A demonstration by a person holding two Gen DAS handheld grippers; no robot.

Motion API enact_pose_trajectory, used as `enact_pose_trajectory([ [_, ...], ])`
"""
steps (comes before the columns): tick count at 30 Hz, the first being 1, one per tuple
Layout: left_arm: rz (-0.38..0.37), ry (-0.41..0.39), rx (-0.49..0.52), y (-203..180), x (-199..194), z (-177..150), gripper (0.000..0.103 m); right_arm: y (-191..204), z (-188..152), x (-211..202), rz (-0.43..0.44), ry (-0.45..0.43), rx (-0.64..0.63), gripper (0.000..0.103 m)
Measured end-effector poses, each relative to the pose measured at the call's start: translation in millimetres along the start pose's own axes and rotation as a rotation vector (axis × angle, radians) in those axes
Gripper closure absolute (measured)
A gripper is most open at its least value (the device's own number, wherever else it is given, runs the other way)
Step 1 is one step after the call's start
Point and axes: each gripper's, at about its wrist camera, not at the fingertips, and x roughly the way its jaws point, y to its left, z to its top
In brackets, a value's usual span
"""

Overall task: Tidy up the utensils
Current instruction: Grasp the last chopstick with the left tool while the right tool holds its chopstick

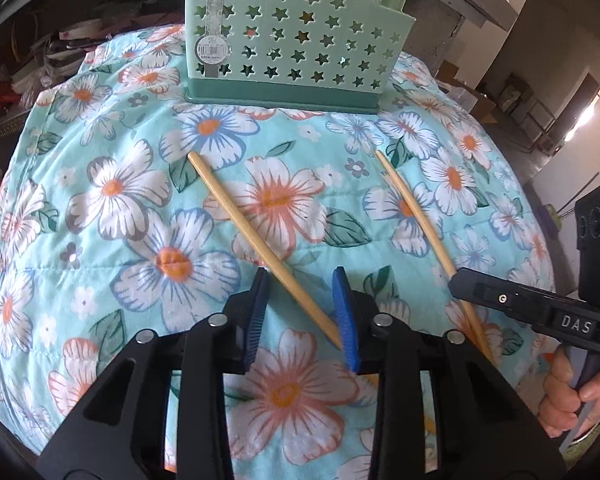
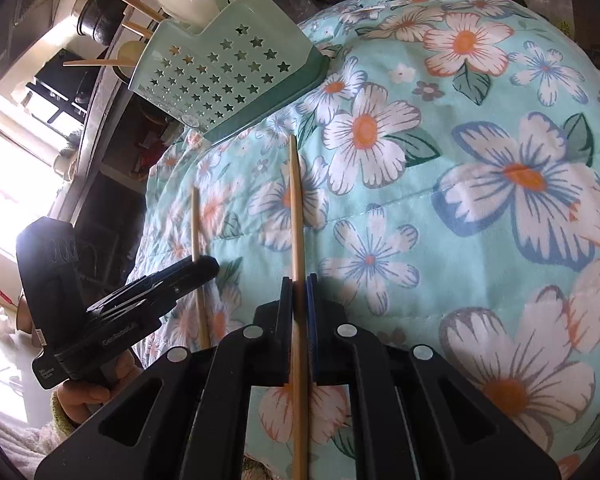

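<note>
Bare cloth before the caddy

A quilt printed with big white and orange flowers on light blue-green fills the frame. On it, a green star-punched utensil holder stands at top centre; two wooden chopsticks lie apart below it, slanting.

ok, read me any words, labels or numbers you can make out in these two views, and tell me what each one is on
"DAS": raised letters on the black body of the right gripper, seen from the left wrist view.
Silver sticker strip on the green star-holed utensil holder: vertical lettering and a round barcode label, too blurred to read.
White print on the left gripper body and handle label: too small to read.
</note>
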Motion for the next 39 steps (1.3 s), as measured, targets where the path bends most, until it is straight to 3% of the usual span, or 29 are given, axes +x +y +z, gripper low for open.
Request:
enact_pose_trajectory([
  [5, 0.003, -0.002, -0.055, 15.4, -5.4, -3.9, 0.098, 12.4, -3.2, 2.6, -0.024, -0.005, -0.04, 0.096],
  [13, 0.043, 0.025, -0.118, 51.0, -36.3, -36.8, 0.098, 12.2, -19.1, -5.0, -0.037, 0.028, -0.039, 0.096],
  [20, 0.099, 0.041, -0.035, 42.6, -30.7, -29.9, 0.09, 29.6, -15.4, 2.1, -0.128, 0.061, -0.139, 0.093],
  [27, 0.227, 0.007, 0.095, 24.5, -14.6, -11.3, 0.09, 47.6, 2.0, 23.3, -0.227, 0.021, -0.225, 0.09],
  [32, 0.275, 0.001, 0.136, 16.7, -11.4, -8.2, 0.09, 51.6, 7.1, 31.0, -0.245, 0.006, -0.24, 0.09],
  [39, 0.284, -0.001, 0.139, 15.0, -11.5, -8.2, 0.09, 51.5, 7.9, 31.3, -0.248, 0.006, -0.241, 0.091],
])
